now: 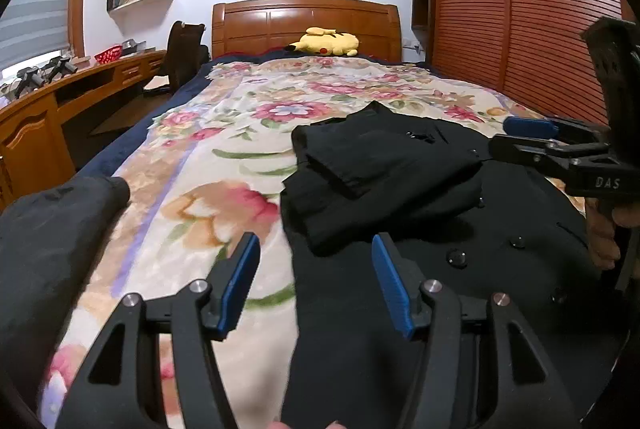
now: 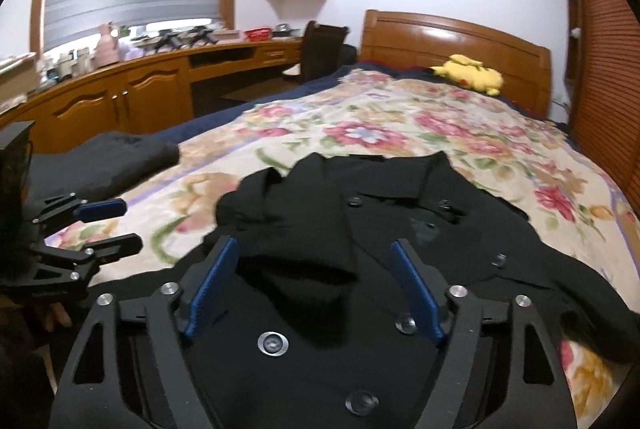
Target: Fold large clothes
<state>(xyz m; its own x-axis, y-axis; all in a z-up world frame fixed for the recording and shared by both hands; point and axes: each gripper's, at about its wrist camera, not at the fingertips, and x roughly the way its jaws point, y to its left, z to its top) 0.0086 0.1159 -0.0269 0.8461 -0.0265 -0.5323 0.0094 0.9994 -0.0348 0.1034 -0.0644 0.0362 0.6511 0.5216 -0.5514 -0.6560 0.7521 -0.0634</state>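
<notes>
The black buttoned cloth coat (image 2: pixel 400 261) lies spread on the floral blanket of the bed (image 1: pixel 224 157), one sleeve folded across its front, directly ahead of and under both tools. The left tool (image 1: pixel 316 285) hangs released over the coat's edge; the right tool (image 2: pixel 316 289) stands released above the buttons, gripping nothing. A dark grey folded garment (image 1: pixel 56 229) lies left of the left tool. Beyond sits a yellow plush toy (image 1: pixel 326 43) by the wooden headboard (image 1: pixel 304 17). Only the right view shows the long wooden worktop (image 2: pixel 160 89) fully.
</notes>
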